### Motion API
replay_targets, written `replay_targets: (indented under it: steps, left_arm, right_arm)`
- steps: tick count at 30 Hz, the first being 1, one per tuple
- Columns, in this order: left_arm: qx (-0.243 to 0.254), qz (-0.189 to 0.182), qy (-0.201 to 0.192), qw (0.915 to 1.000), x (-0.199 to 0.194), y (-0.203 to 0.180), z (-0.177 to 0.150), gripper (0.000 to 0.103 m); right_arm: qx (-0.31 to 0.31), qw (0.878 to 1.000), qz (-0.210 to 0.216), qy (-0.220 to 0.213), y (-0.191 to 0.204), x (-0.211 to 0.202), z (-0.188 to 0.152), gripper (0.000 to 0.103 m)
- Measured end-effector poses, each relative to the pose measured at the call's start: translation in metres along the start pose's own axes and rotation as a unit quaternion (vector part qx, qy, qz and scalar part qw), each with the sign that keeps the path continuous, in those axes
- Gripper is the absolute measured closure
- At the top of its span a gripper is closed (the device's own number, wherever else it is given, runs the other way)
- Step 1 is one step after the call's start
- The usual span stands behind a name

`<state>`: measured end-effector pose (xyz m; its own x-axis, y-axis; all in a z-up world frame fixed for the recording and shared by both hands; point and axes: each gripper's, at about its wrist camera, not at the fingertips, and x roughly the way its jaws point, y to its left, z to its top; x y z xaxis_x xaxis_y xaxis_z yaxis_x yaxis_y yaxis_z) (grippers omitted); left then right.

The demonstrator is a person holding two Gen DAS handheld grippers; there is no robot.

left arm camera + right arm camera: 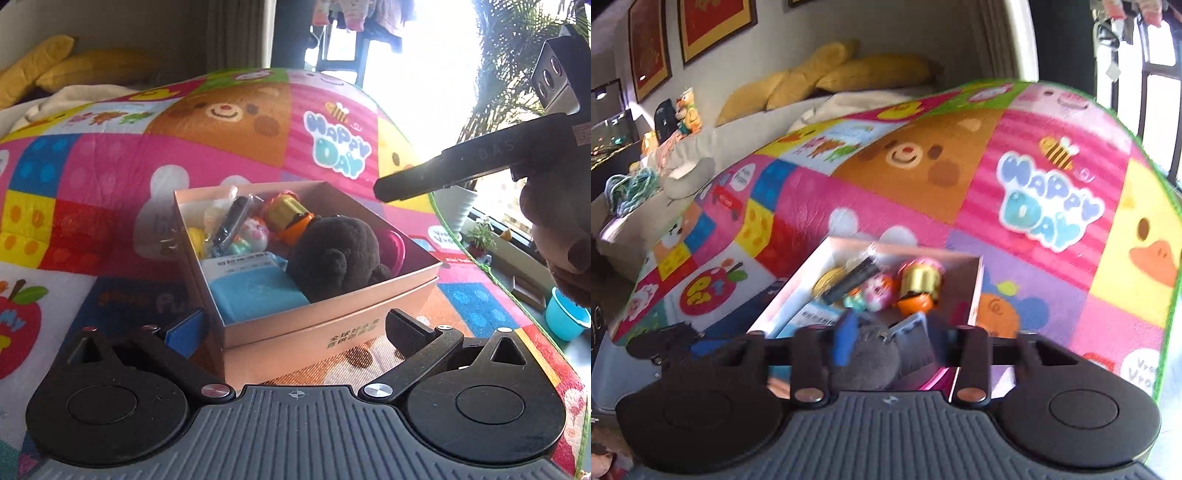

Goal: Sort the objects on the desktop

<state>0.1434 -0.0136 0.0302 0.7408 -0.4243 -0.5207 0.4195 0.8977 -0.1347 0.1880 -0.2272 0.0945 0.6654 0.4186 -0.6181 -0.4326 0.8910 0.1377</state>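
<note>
Left wrist view: patchwork play mat (110, 166) underneath everything, printed with a bear face and "HAPPY DAY". Centred on mat, open pink cardboard box (332, 325), already holding several sorted items. Largest inside, dark brown plush toy (332, 251), against near right wall; likely light, soft and compressible, best pinched across the body or a limb. Beside plush, blue tissue pack (255, 291), probably yielding under pressure. Toward far wall, yellow-and-orange figure (288, 218), seemingly rigid and slick, plus small clear-wrapped packet (229, 218). Left gripper (295, 325) spread wide, empty, straddling near box corner. Right wrist view: right gripper (882, 339) directly over box (975, 291), fingers drawn close around the grey-looking plush (868, 362); blurred, so actual pinch contact cannot be told.
</note>
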Motion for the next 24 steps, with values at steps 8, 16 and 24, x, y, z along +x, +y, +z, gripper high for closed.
replay_targets:
  steps: [8,16,24]
  left_arm:
    - [0.002,0.017,0.007,0.9998,-0.002,-0.001,-0.003,0.000]
    - [-0.020,0.003,0.016,0.9997,0.004,0.002,-0.005,0.000]
    - [-0.021,0.022,0.020,0.9993,-0.001,0.005,-0.007,0.000]
  right_arm:
    - [0.007,1.000,-0.005,0.026,0.016,0.034,-0.005,0.074]
    - [0.054,0.995,-0.084,-0.011,-0.023,0.038,-0.010,0.011]
    - [0.089,0.996,0.021,-0.011,-0.017,0.046,-0.012,0.003]
